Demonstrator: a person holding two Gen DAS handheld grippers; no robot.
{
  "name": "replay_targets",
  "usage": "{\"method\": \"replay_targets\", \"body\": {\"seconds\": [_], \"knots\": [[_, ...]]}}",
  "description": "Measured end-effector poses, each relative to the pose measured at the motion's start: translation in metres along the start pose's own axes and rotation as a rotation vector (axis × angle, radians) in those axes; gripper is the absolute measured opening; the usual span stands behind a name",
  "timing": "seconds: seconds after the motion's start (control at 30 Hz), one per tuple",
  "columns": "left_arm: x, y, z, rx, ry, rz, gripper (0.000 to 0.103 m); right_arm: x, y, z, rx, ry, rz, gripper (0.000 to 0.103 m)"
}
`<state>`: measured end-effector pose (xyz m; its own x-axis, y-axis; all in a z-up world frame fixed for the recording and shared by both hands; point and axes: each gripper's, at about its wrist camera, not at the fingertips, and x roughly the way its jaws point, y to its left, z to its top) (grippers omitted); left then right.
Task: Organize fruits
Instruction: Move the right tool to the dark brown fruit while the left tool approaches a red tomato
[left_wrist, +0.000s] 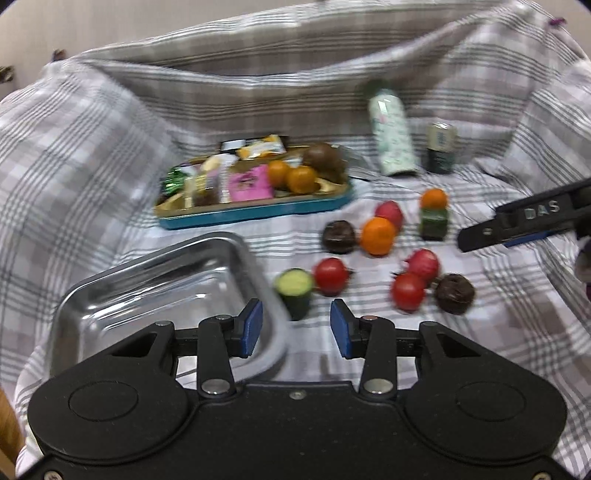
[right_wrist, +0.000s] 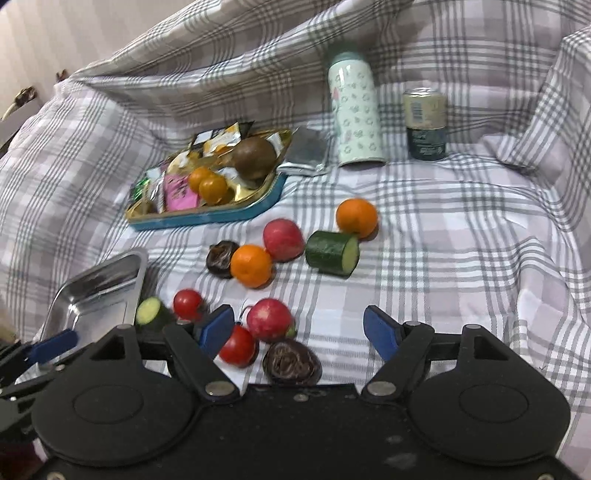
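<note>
While both grippers hover with jaws apart and hold nothing, the fruits lie loose on the checked cloth (right_wrist: 443, 229). Just ahead of the left gripper (left_wrist: 296, 328) sit a cucumber stub (left_wrist: 294, 290) and a tomato (left_wrist: 331, 276), beside the steel tray (left_wrist: 162, 284). Between the fingers of the right gripper (right_wrist: 299, 332) lie a radish (right_wrist: 269, 319), a second tomato (right_wrist: 238, 345) and a dark wrinkled fruit (right_wrist: 291, 363). Farther back rest two oranges (right_wrist: 252, 266), a cucumber piece (right_wrist: 332, 253), a snack tin (right_wrist: 207, 218), a bottle (right_wrist: 356, 110) and a can (right_wrist: 424, 123).
</note>
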<state>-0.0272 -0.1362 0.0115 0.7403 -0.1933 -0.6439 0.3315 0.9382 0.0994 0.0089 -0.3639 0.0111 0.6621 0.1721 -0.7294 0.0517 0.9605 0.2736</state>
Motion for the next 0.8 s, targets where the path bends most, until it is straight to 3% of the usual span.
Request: {"method": "replay_targets", "body": {"seconds": [0.23,0.53,0.73,0.8], "knots": [[0.010,-0.026,0.000,0.030,0.029,-0.060,0.049,0.002,0.013,-0.010,-0.129,0.037,0.026,0.077],[0.017,-0.028,-0.008,0.031,0.066,-0.047,0.049,0.022,0.025,-0.024,-0.260,0.132,-0.038,0.071],[0.021,-0.023,-0.010,0.000,0.089,-0.053,0.049,0.039,0.025,-0.026,-0.247,0.174,-0.091,0.055],[0.021,-0.023,-0.009,0.006,0.086,-0.058,0.049,0.044,0.025,-0.027,-0.240,0.191,-0.086,0.041]]}}
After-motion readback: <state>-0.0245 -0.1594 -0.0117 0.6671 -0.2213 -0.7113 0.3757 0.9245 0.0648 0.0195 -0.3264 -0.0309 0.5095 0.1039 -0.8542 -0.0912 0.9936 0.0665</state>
